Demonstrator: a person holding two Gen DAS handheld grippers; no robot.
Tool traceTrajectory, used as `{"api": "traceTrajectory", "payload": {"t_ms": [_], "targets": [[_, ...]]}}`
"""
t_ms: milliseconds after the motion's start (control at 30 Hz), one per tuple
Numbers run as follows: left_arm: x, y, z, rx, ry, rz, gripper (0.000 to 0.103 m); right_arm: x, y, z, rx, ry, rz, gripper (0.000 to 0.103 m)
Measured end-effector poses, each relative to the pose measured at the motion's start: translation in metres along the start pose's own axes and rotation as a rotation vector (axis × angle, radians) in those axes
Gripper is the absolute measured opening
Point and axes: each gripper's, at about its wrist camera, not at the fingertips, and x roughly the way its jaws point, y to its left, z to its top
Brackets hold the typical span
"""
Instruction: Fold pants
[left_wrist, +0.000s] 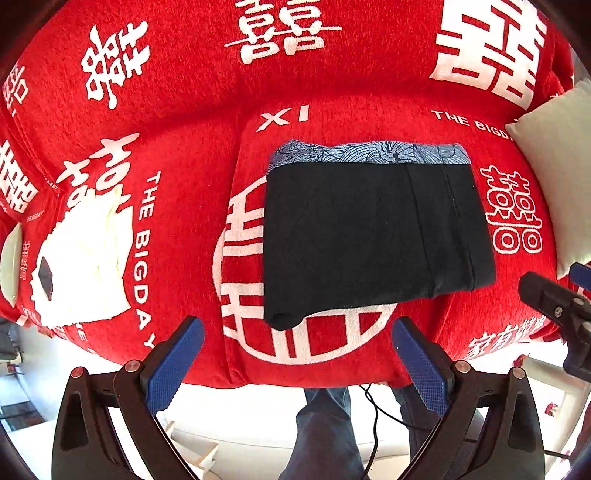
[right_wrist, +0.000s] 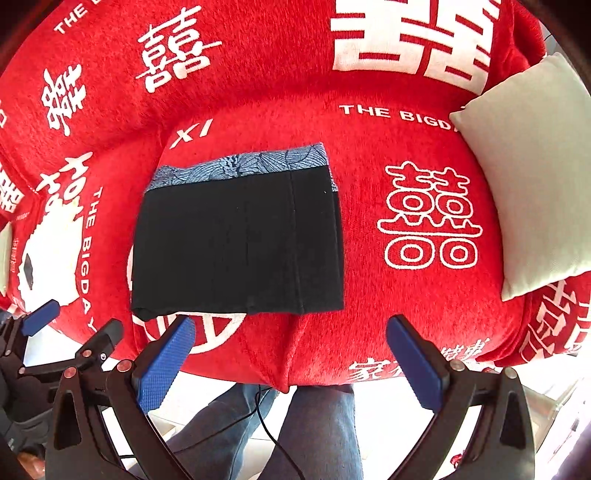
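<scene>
Pants (left_wrist: 373, 236): one pair, black, already folded into a compact rectangle, blue patterned waistband along the far edge. They lie flat on the red sofa cover (left_wrist: 192, 110), straight ahead of both sets of fingers and touching neither.

Left gripper (left_wrist: 297, 363): we hold it with jaws spread wide, blue pads (left_wrist: 173, 369) bare, nothing between them. The bundle sits just beyond the fingertips, centred to slightly right of the gap; its near-left corner is the closest part.

Right gripper (right_wrist: 290, 363): jaws likewise spread wide and empty. From here the bundle lies ahead and to the left of the gap, its near edge just past the left pad (right_wrist: 166, 363), while the right pad looks onto bare cover.

Axis: the long side of the bundle runs crosswise to both pairs of fingers, left to right; the short side runs away from us toward the waistband.

Nearer hand: we judge the two about equally close; the left is the better centred on the near edge.

Status, as we judge it: folding looks complete or nearly so; any further move would be a final half-fold or a tidy.

Also present: grey cushion (right_wrist: 532, 177) well off to the right; white cloth (left_wrist: 85, 266) well off to the left.
</scene>
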Motion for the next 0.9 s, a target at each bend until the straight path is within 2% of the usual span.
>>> {"api": "traceTrajectory", "payload": {"t_ms": [367, 900], "targets": [[-0.010, 0.016, -0.005, -0.028, -0.008, -0.011, 0.102, -0.015, 0.017, -0.011, 0.014, -0.011, -0.011, 0.103], [-0.018, 0.017, -0.004, -0.020, -0.021, -0.022, 0.102, -0.021, 0.022, -0.012, 0.010, -0.017, -0.024, 0.103]]}}
